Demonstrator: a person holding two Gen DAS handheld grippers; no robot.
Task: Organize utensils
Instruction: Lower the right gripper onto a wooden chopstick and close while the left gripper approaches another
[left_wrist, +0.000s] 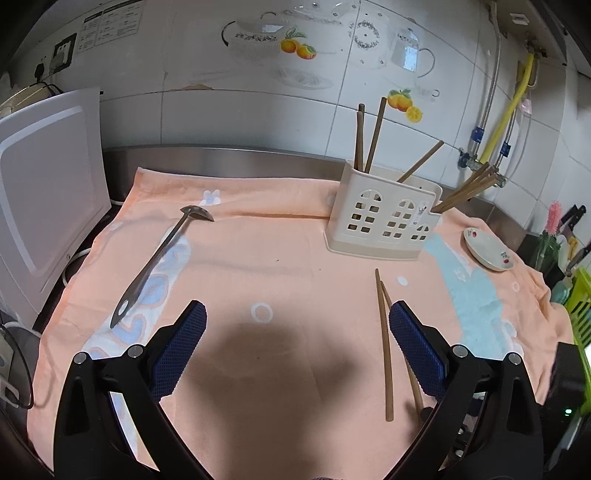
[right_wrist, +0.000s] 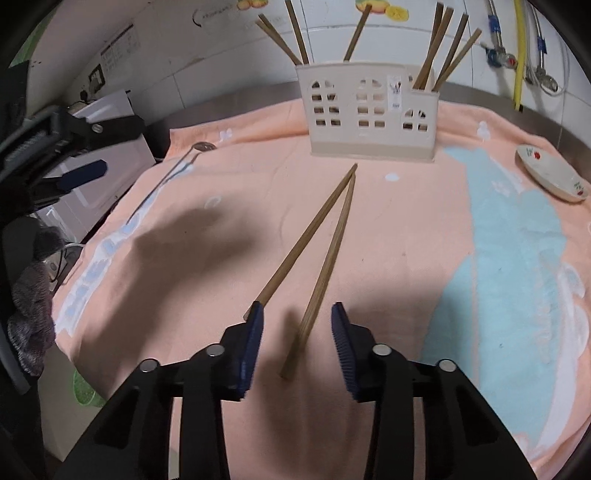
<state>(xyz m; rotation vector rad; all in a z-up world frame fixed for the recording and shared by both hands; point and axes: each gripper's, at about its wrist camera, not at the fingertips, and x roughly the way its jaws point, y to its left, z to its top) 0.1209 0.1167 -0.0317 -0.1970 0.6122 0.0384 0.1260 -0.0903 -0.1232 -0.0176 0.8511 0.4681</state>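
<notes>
Right tool part-open, low over towel, straddling near end of one of 2 loose chopsticks; nothing gripped. Left tool wide, empty. Ladle lies at left. Utensil holder w/ chopsticks at back.

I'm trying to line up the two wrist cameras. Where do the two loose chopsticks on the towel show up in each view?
Left wrist view: the loose chopsticks lie lower right, beside the left gripper's right-hand finger.
Right wrist view: the loose chopsticks lie in the centre, forming a narrow V; one end runs between the open fingers of the right gripper.
Shared landmark: the cream utensil holder stands just beyond their far tips.
</notes>
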